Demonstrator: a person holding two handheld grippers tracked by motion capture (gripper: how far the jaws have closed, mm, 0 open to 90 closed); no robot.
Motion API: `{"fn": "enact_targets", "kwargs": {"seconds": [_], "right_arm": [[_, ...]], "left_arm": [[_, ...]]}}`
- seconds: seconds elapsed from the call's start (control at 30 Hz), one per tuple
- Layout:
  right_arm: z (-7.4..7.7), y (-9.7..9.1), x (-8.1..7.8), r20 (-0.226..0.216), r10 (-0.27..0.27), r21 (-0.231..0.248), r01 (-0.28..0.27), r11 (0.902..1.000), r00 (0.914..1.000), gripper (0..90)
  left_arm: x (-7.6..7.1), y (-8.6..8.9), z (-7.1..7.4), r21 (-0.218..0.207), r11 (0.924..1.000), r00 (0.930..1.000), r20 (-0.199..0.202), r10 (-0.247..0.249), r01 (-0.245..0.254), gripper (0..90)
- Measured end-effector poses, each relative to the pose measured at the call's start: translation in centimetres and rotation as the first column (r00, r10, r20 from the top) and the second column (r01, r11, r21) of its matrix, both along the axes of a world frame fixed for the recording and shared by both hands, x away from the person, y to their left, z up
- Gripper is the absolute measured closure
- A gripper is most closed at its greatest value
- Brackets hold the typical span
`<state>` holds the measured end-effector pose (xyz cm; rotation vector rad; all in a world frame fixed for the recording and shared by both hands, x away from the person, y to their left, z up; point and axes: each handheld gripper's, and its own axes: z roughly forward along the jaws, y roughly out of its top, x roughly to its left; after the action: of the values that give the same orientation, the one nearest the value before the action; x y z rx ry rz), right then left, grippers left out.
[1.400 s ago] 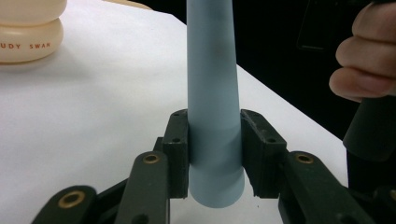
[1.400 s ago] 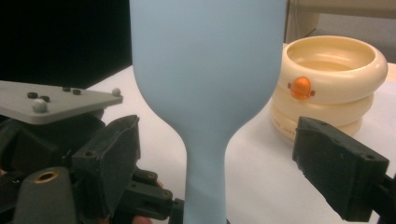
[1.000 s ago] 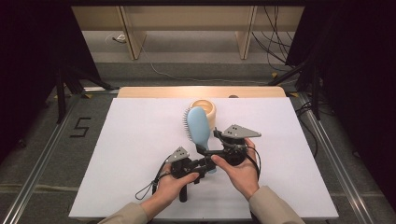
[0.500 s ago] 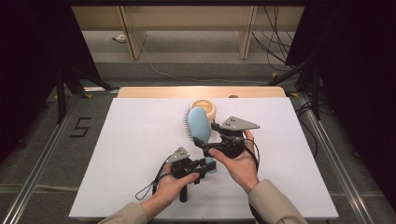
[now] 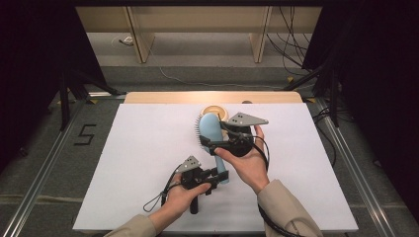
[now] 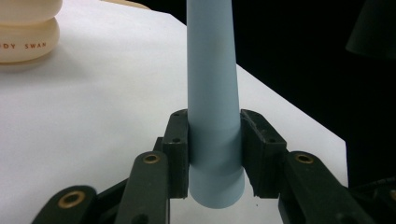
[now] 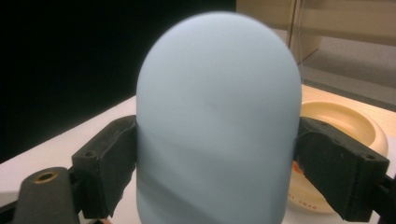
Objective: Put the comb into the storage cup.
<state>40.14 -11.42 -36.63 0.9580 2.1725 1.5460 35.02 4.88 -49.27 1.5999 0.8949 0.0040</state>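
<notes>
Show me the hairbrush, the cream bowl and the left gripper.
hairbrush (image 5: 211, 129), high view, back of its blue head
cream bowl (image 7: 348, 122), right gripper view, its inner rim
left gripper (image 6: 215, 154), left gripper view, between its pads on the handle

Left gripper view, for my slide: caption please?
Left tongs clamp the pale blue hairbrush handle above the white table.

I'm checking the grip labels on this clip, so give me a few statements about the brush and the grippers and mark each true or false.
1. The left gripper clamps the handle of the blue hairbrush. True.
2. The right gripper hangs open, away from the brush. False: its jaws press on both sides of the brush head.
3. A cream round container stands behind the brush. True.
4. The table has a black cover. False: it is white.
5. The bristles face right in the high view. False: they face left.
</notes>
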Motion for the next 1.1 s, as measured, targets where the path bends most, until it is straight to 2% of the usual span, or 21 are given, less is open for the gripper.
{"fn": "enact_targets", "kwargs": {"seconds": [0.47, 0.9, 1.1], "right_arm": [[0.8, 1.6, 1.7, -0.036, 0.009, -0.031, -0.010, 0.9995, 0.9993, 16.1], [1.0, 2.0, 2.0, -0.063, 0.033, -0.038, -0.035, 0.9986, 0.9975, 16.7], [1.0, 2.0, 1.9, -0.072, 0.038, -0.044, -0.042, 0.9982, 0.9967, 19.9]], "left_arm": [[-0.1, -0.1, 0.0, 0.005, 1.0000, 1.0000, 0.006, -0.005, 0.005, 64.3], [-0.1, -0.1, -0.1, 0.008, 1.0000, 1.0000, 0.007, -0.006, 0.006, 64.3], [-0.1, -0.1, -0.1, 0.016, 0.9999, 0.9999, 0.012, -0.006, 0.006, 64.2]]}}
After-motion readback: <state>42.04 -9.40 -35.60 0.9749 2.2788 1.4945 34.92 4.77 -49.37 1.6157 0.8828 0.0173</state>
